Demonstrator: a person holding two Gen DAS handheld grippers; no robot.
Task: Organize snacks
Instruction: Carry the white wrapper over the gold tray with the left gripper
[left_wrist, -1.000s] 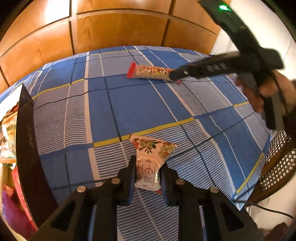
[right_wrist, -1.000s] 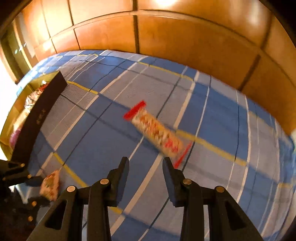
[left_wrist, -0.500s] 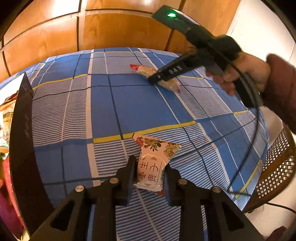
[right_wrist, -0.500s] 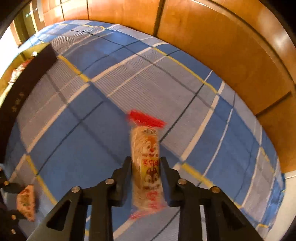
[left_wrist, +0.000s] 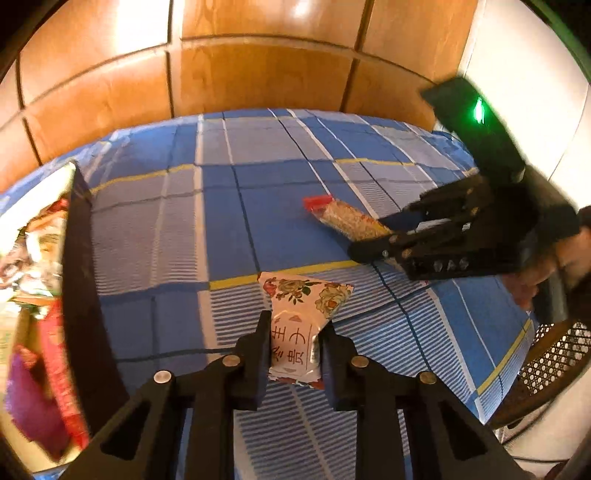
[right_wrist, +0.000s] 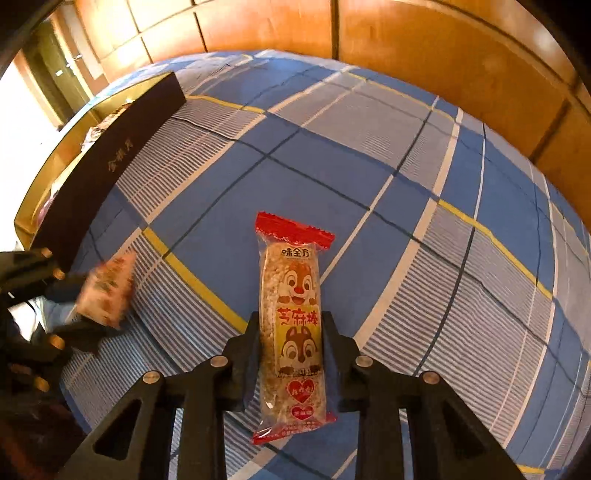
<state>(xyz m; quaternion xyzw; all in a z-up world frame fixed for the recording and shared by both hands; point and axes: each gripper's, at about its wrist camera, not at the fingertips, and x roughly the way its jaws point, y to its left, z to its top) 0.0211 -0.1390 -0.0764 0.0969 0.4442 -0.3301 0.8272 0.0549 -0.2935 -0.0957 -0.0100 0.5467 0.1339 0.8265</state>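
Observation:
A long sesame bar (right_wrist: 291, 295) in a clear wrapper with red ends and a squirrel print lies on the blue checked tablecloth (right_wrist: 406, 184). My right gripper (right_wrist: 291, 325) is shut on it, a finger pressed against each long side. In the left wrist view the same bar (left_wrist: 347, 219) sticks out of the right gripper (left_wrist: 369, 247), which a hand holds. My left gripper (left_wrist: 295, 328) is shut on a small pink floral snack packet (left_wrist: 303, 299) near the table's front. That packet (right_wrist: 107, 291) looks blurred in the right wrist view.
A dark box (left_wrist: 85, 295) with gold lettering (right_wrist: 110, 166) stands at the left, several snack packs (left_wrist: 44, 258) inside it. Wood panelling (left_wrist: 258, 74) backs the table. A wicker chair (left_wrist: 546, 362) sits beyond the right edge.
The right gripper came down over the sesame bar, lined up with it and closed on its sides. The left gripper kept hold of the floral packet and barely moved.

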